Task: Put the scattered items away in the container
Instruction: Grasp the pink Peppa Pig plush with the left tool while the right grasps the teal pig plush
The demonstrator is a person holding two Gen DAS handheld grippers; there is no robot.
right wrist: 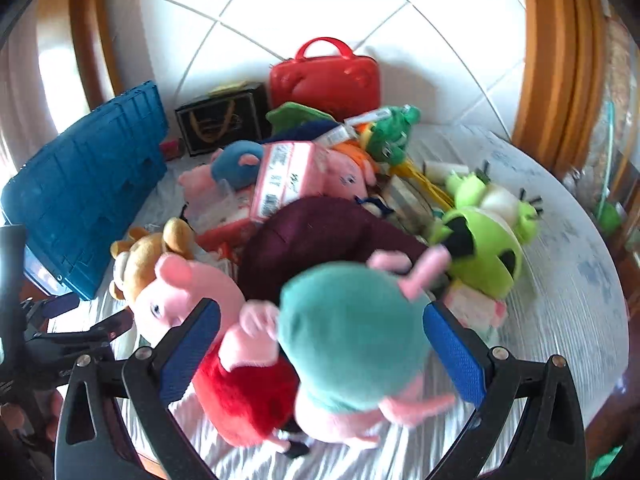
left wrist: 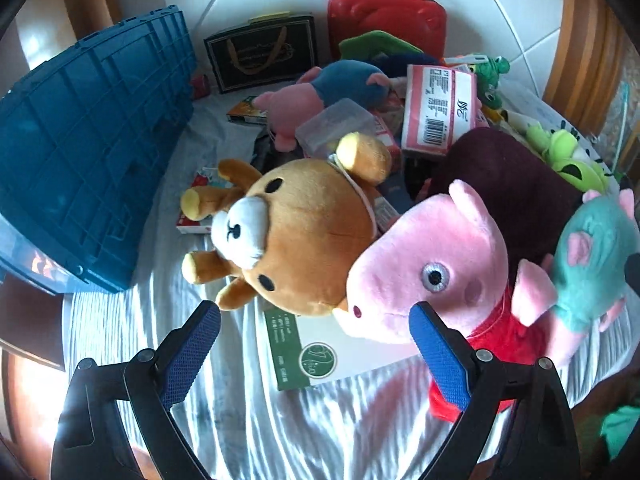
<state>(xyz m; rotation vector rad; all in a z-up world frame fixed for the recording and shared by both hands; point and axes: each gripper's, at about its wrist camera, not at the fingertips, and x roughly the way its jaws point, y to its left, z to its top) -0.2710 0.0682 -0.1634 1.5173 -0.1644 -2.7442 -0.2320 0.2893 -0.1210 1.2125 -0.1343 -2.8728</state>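
Observation:
A blue crate (left wrist: 88,148) stands at the left of the table; it also shows in the right wrist view (right wrist: 88,184). A pile of toys and boxes lies beside it. My left gripper (left wrist: 316,320) is open, just short of a brown bear plush (left wrist: 304,240) and a pink pig plush in a red dress (left wrist: 432,276). My right gripper (right wrist: 320,320) is open, its jaws on either side of a teal-headed pig plush (right wrist: 352,336), not closed on it. The red-dress pig (right wrist: 192,300) lies to its left.
A red case (left wrist: 388,16), a black gift box (left wrist: 260,52), a pink carton (left wrist: 440,108), a maroon cloth (left wrist: 508,184), a lime green plush (right wrist: 484,236) and a green-and-white box (left wrist: 308,356) crowd the striped tablecloth (left wrist: 280,432). A tiled wall stands behind.

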